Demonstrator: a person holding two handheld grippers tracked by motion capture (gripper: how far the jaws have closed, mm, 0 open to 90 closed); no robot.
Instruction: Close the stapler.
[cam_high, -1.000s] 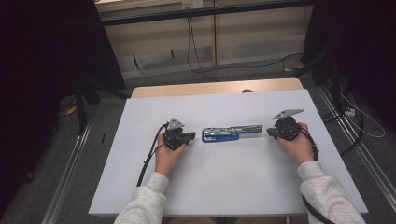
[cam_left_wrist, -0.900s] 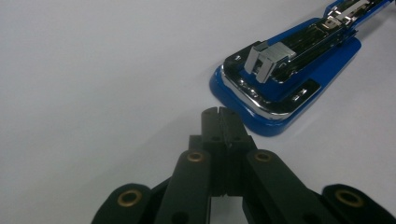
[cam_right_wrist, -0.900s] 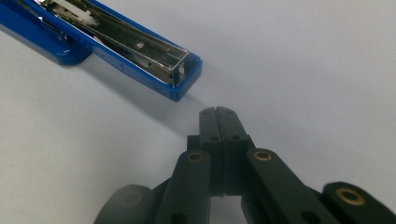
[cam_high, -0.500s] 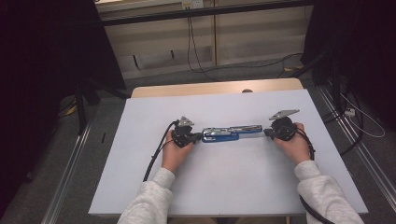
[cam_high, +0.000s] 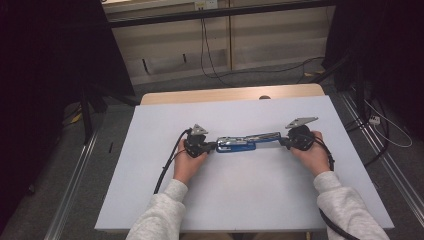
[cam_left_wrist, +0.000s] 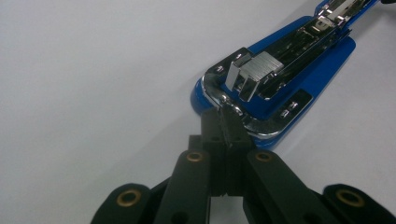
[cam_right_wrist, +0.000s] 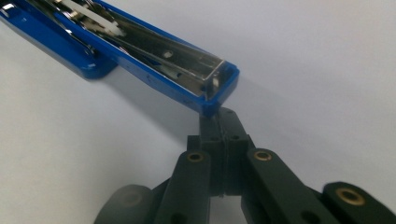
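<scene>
Stapler (cam_high: 245, 142) lies swung open flat mid-worktop (cam_high: 250, 200), blue plastic over chrome steel: rigid, fairly heavy, slick, hinge floppy. Left gripper (cam_left_wrist: 223, 112) and right gripper (cam_right_wrist: 218, 116) are both closed empty, tips touching opposite ends. Best hold: across the blue edges, not the chrome.

One blue stapler (cam_high: 245, 143), opened flat, lies at the middle of one white table (cam_high: 240, 200). Two grippers: the left gripper (cam_high: 212, 146) at its 9 o'clock end, the right gripper (cam_high: 283, 141) at its 3 o'clock end. Two hands hold them, one each. Two cables trail toward 6 o'clock.
</scene>
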